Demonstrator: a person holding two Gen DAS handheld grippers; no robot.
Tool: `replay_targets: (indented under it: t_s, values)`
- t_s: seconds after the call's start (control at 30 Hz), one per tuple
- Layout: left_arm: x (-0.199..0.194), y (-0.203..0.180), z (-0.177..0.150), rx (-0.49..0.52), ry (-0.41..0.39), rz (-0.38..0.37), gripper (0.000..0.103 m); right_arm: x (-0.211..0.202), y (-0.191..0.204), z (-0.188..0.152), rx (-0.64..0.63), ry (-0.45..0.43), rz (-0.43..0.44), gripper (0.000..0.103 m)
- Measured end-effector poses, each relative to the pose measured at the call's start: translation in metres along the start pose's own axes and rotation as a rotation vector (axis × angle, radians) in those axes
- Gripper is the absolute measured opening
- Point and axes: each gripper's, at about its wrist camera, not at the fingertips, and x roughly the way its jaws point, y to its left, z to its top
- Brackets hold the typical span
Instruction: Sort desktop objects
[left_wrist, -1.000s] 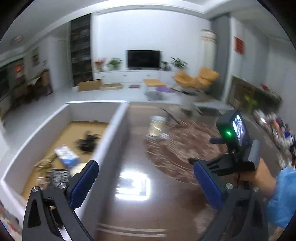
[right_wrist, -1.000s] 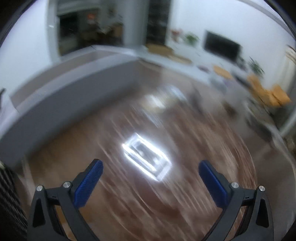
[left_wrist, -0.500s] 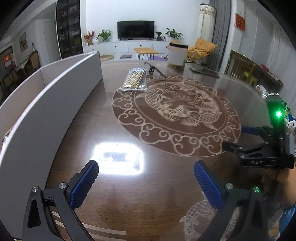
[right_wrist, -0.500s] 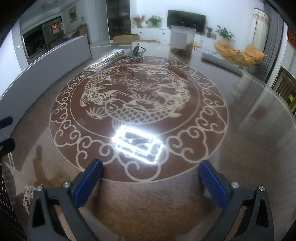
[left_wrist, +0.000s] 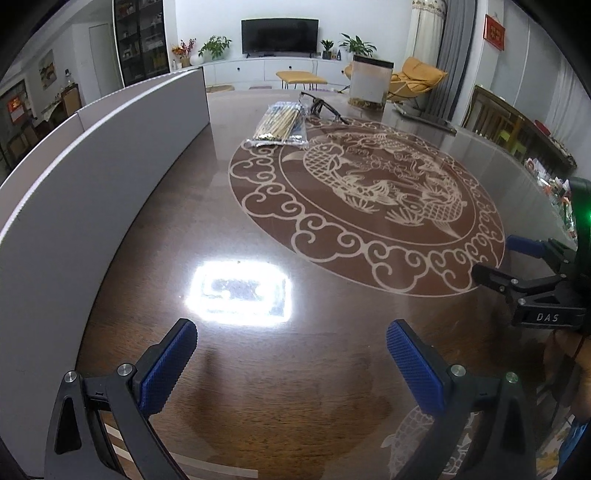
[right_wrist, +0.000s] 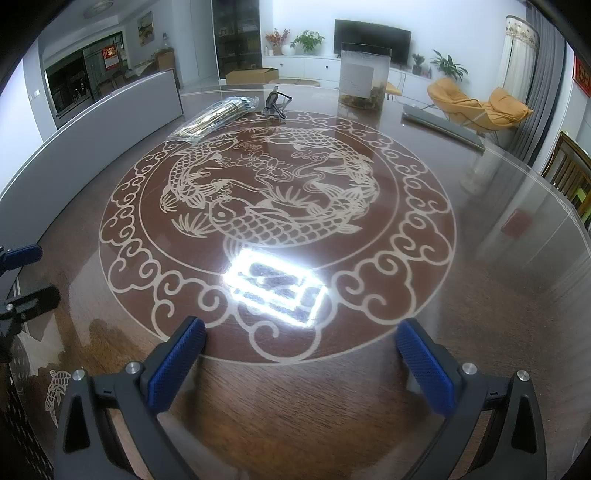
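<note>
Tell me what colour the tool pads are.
Blue, with a ribbed texture; the pads show best in the right wrist view.

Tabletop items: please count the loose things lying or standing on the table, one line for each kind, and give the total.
Clear packet of thin sticks: 1
Pair of glasses: 1
Clear container with a white label: 1
Flat grey slab at the far right: 1
Total: 4
Both hand-held grippers are open and hold nothing.
</note>
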Motion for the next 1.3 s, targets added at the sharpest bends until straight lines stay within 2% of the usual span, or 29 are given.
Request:
replay_targets:
  t_s: [0.27,0.63,0.9,1.07,1.17,1.3]
  values:
    - [0.013,-0.003,-0.005,0.012,0.052,0.031,0.103,0.0,0.0,0.0,0.0,0.0,0.0,0.103]
    - [0.011,-0.003,-0.008,0.017,0.029,0.032,0.103,0.0,0.0,0.0,0.0,0.0,0.0,0.103]
    - [0.002,-0.004,-0.021,-0.001,0.012,0.044,0.103,0.0,0.0,0.0,0.0,0.0,0.0,0.103]
    - [0.001,-0.006,-0.021,-0.026,0.044,0.058,0.103,0.0,0.0,0.0,0.0,0.0,0.0,0.103]
    - [0.001,-0.007,-0.021,-0.031,0.036,0.061,0.103,0.0,0.0,0.0,0.0,0.0,0.0,0.103]
    - [0.006,-0.007,-0.015,-0.033,0.093,0.06,0.103,0.0,0.0,0.0,0.0,0.0,0.0,0.103]
